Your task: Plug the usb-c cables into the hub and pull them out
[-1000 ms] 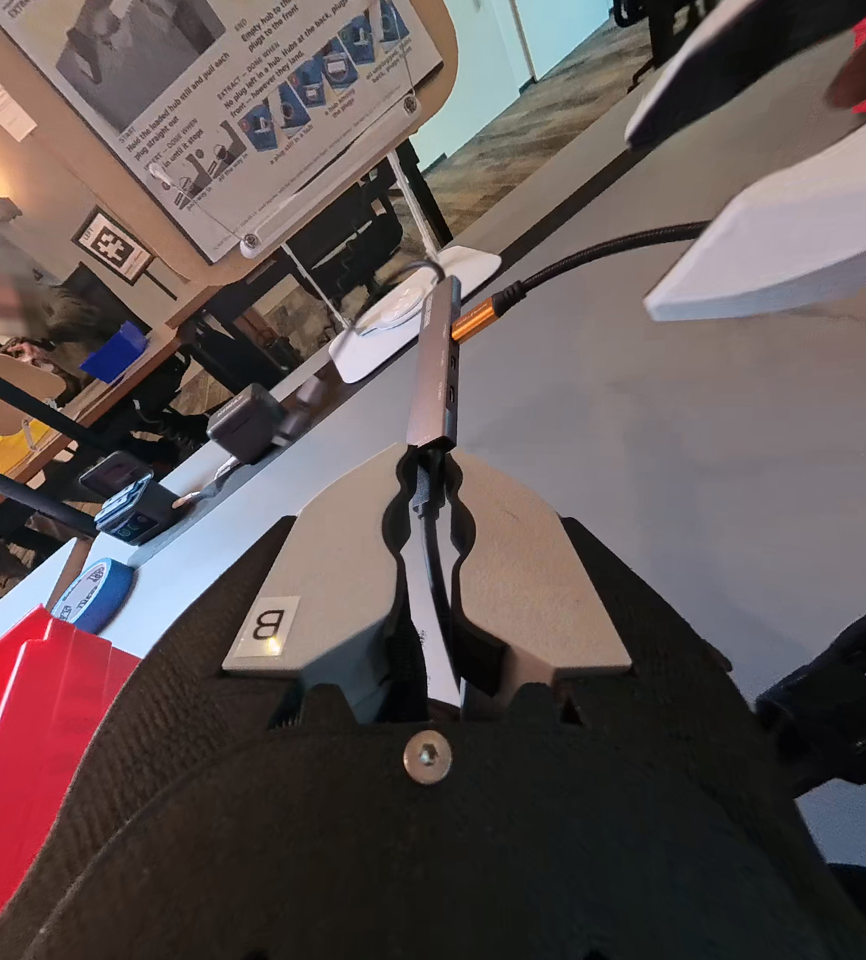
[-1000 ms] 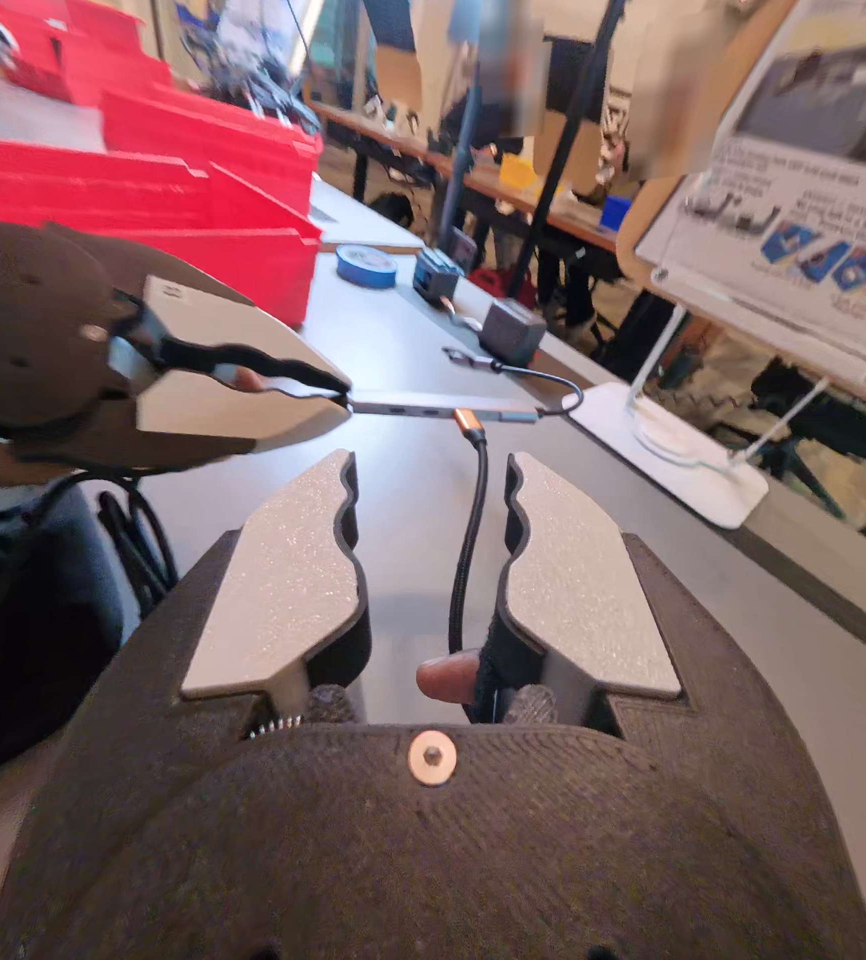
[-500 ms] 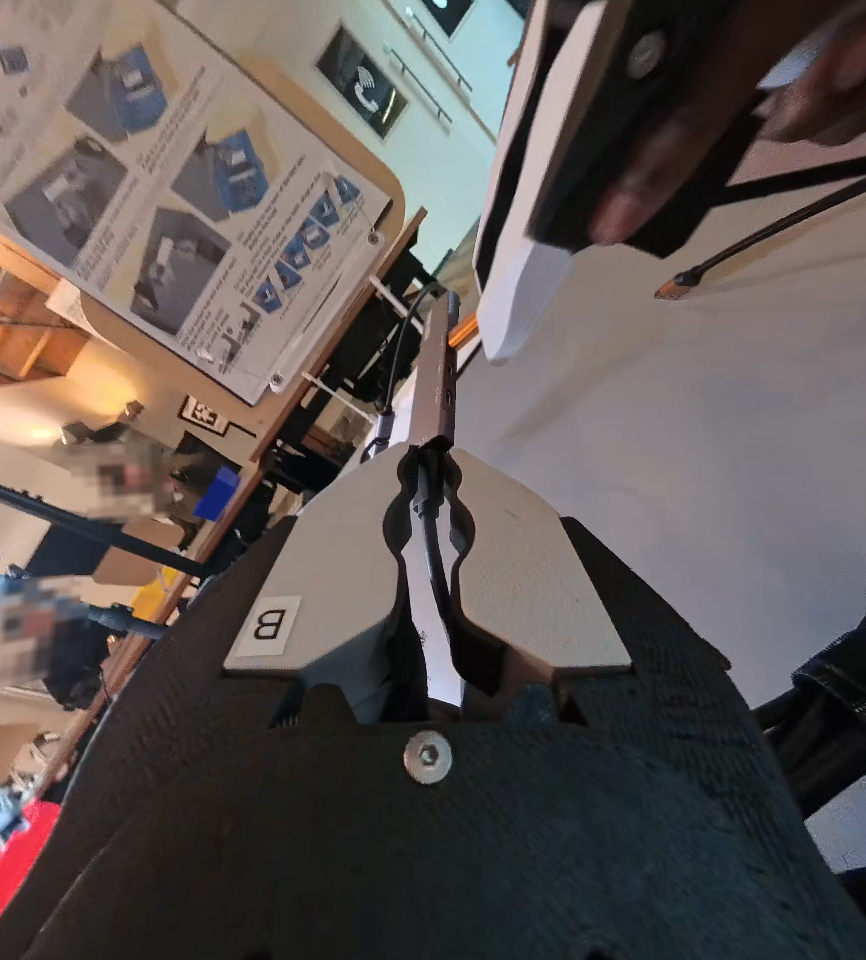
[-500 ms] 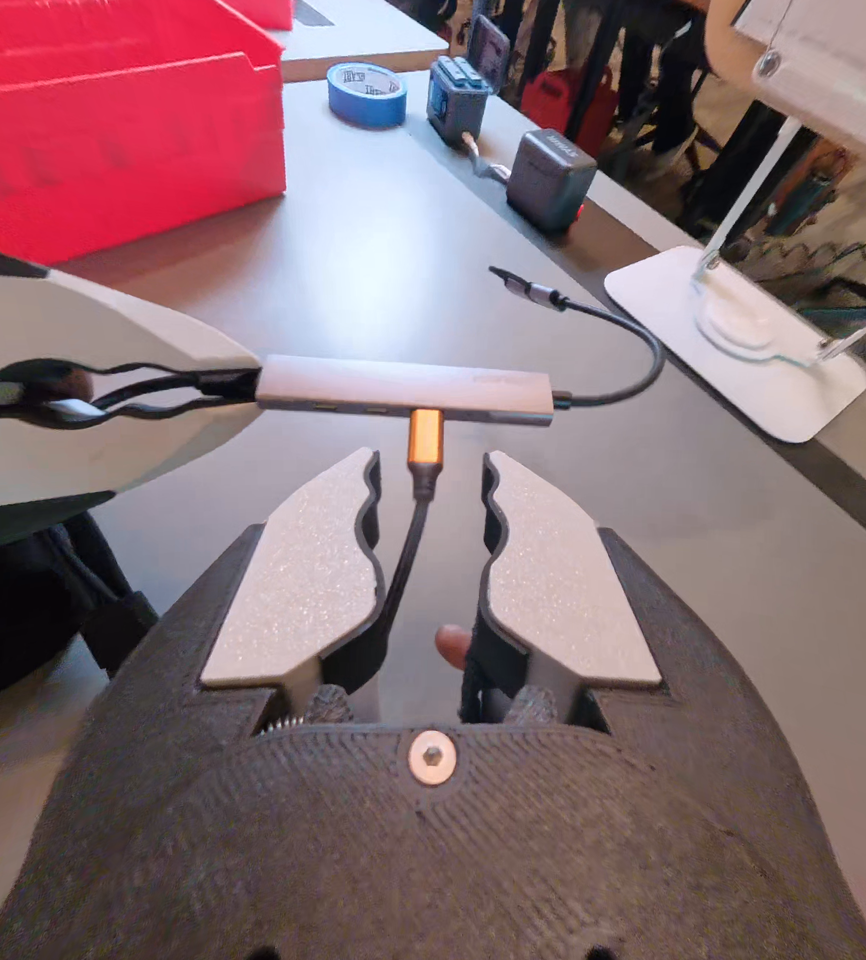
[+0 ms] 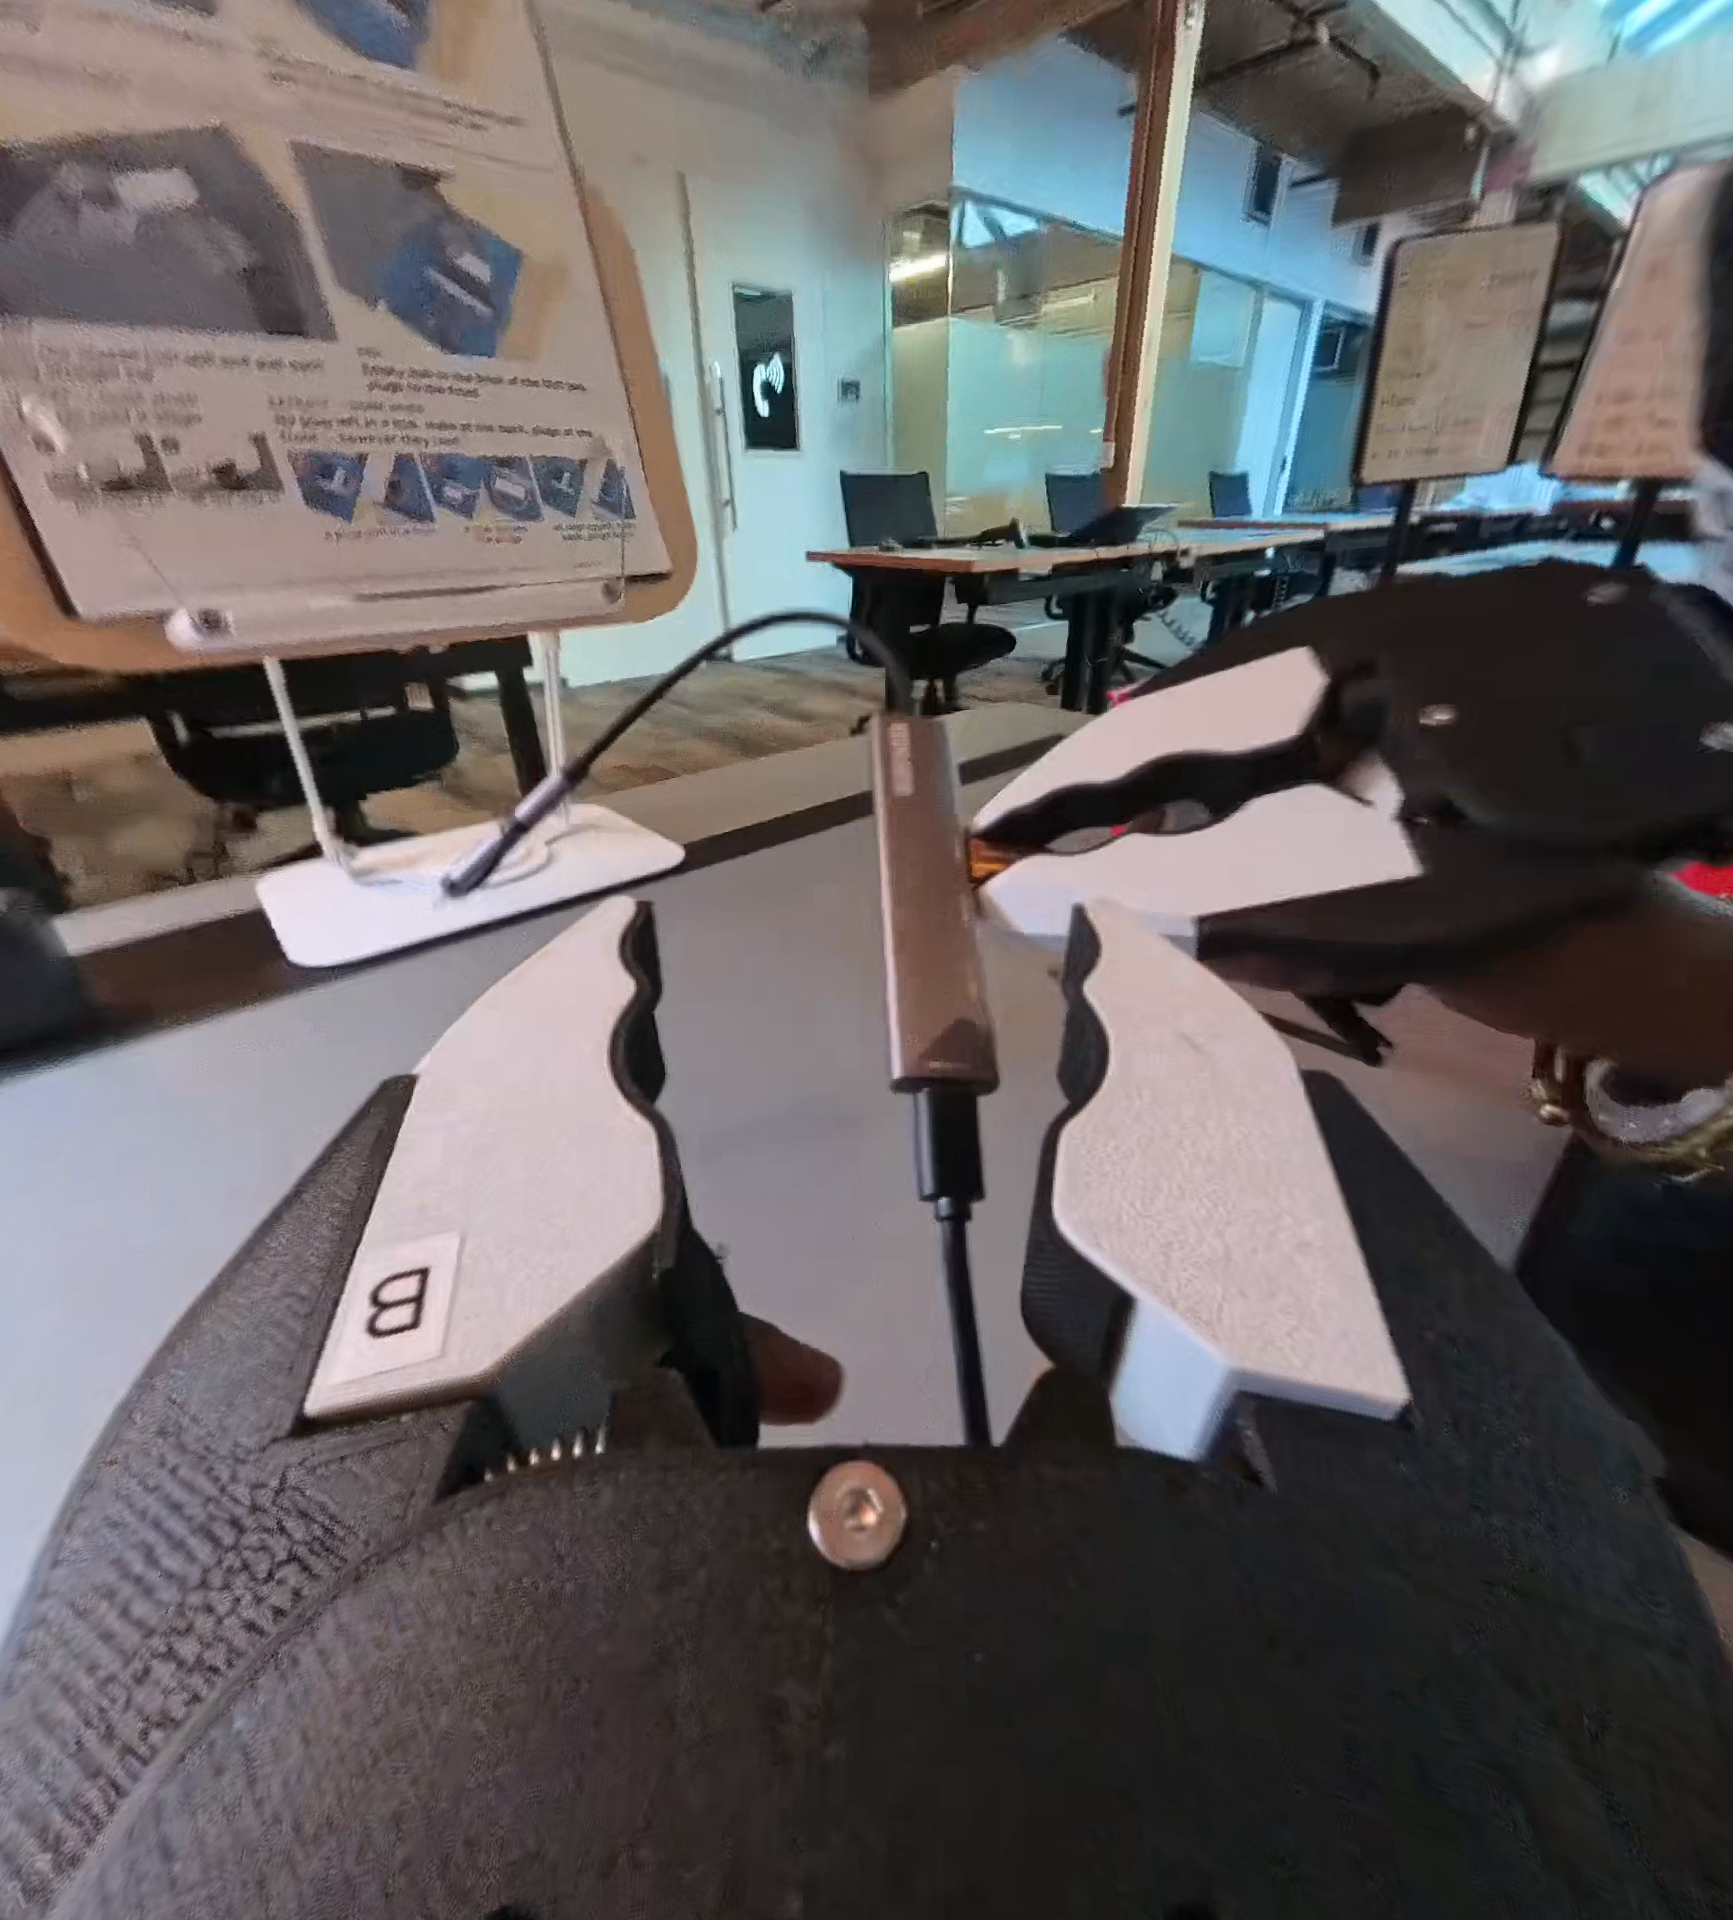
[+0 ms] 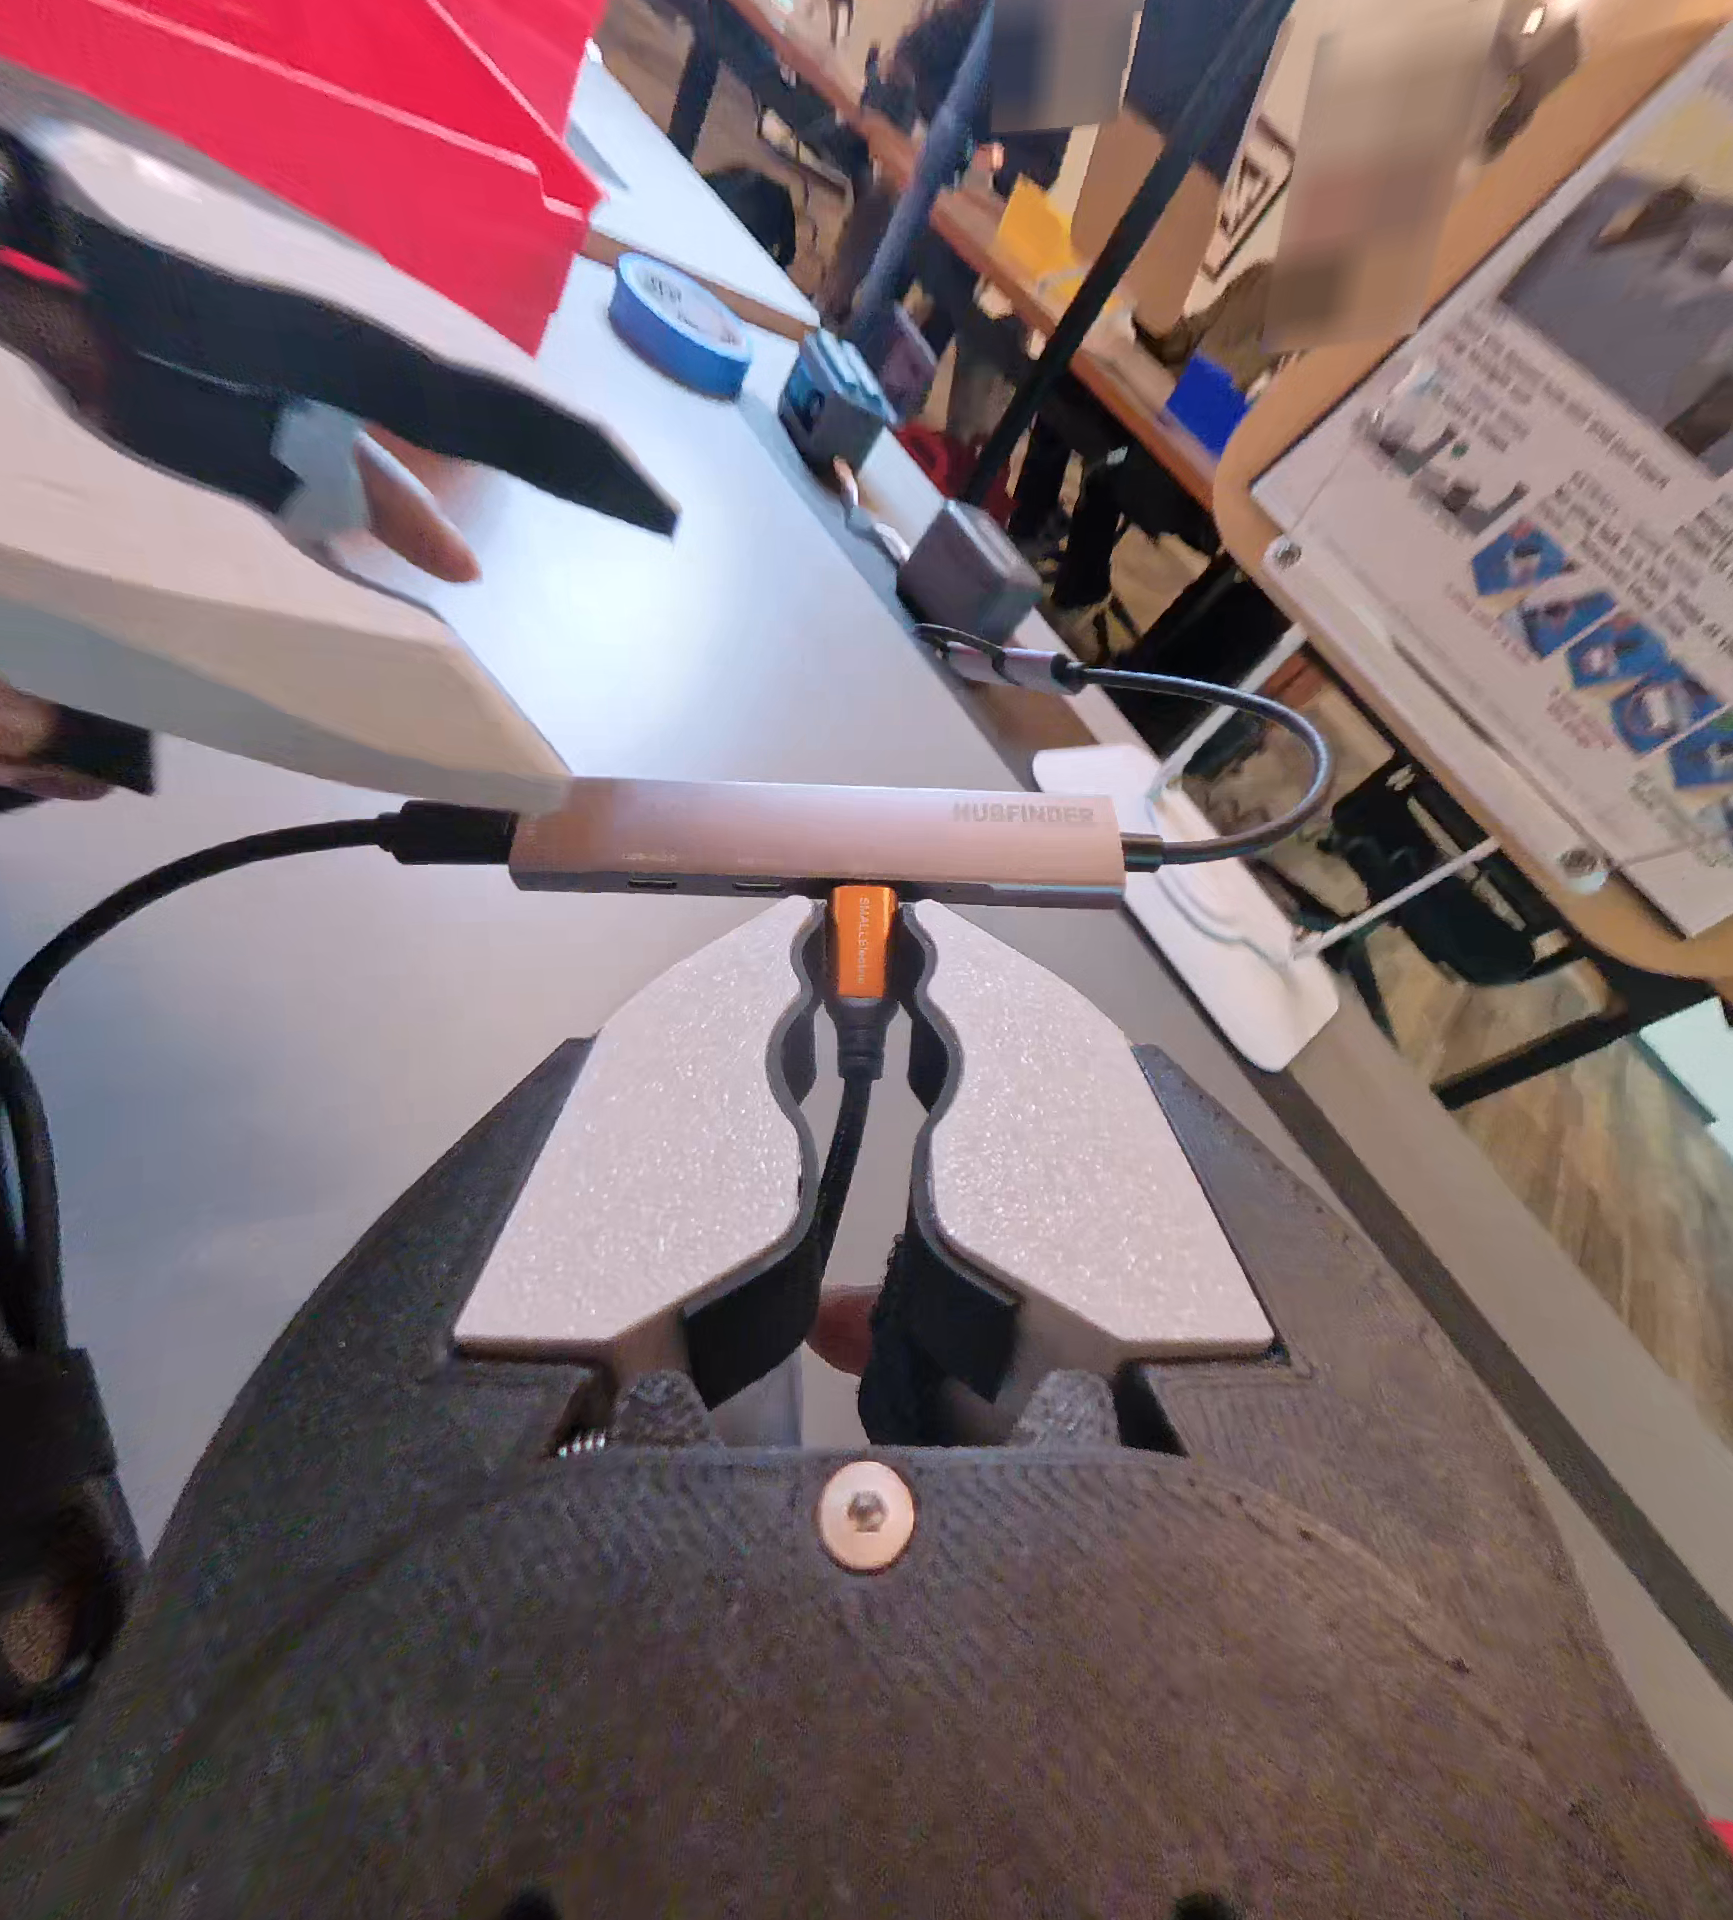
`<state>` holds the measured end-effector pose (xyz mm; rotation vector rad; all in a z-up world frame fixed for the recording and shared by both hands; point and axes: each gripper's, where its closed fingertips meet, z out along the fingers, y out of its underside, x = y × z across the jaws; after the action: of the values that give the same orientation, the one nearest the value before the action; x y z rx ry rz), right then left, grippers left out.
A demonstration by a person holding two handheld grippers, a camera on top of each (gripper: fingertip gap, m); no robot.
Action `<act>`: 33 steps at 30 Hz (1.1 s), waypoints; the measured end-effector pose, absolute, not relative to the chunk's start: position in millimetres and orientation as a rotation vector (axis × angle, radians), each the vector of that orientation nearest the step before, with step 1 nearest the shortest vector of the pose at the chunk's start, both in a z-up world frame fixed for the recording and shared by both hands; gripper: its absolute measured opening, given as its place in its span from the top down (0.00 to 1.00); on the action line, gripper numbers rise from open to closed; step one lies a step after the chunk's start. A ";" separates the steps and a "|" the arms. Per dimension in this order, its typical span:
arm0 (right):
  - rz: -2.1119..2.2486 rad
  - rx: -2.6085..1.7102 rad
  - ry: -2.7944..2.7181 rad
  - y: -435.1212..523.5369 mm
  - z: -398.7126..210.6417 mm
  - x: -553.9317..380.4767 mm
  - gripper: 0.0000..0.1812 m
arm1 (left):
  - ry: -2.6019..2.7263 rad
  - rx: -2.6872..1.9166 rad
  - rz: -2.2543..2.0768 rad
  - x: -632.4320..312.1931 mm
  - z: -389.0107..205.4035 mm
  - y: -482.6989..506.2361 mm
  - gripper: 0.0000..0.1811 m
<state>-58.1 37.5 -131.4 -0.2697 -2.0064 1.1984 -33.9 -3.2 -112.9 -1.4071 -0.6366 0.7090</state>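
Extraction appeared to be the step in hand: the orange plug (image 6: 862,940) was pinched between the closed fingers of the right gripper (image 6: 860,914), still seated in the long side of the grey hub (image 6: 820,836), which was held just above the grey table (image 6: 342,1060). The left gripper (image 5: 857,940) was seen with its fingers spread wide, the hub's near end lying between them untouched, and a black plug (image 5: 948,1143) with its black cable (image 6: 166,883) was seated in that end. It was judged that, before the orange plug could be drawn straight out, the hub would need to be clamped by the left gripper, since nothing else steadied it; a pull without that grip would likely drag the whole hub along. A short lead (image 6: 1246,727) was seen curling from the hub's far end toward the white base (image 6: 1246,966) of a stand carrying an instruction sheet (image 5: 301,343). Farther along the table a blue tape roll (image 6: 680,324), a grey charger block (image 6: 966,569) and red bins (image 6: 342,125) were set well apart from the work, and nothing was seen in the path of a straight pull.
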 end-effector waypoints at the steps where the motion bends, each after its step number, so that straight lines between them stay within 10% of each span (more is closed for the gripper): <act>1: 1.219 -0.248 -1.981 34.9 -129.0 -55.6 0.93 | -0.657 -1.425 0.704 -37.4 -118.4 -6.4 0.57; 14: 1.443 -0.263 -1.949 21.4 -132.0 -43.9 0.93 | -0.491 -1.537 0.884 -35.4 -129.6 13.0 0.84; 33: 1.238 -0.183 -1.884 15.5 -136.4 -41.4 0.93 | -0.520 -1.723 1.082 -44.9 -154.0 5.0 0.85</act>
<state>-41.4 15.5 -136.4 -0.1831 -1.8835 1.2381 -44.9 5.0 -154.0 -1.7226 -0.5203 1.0816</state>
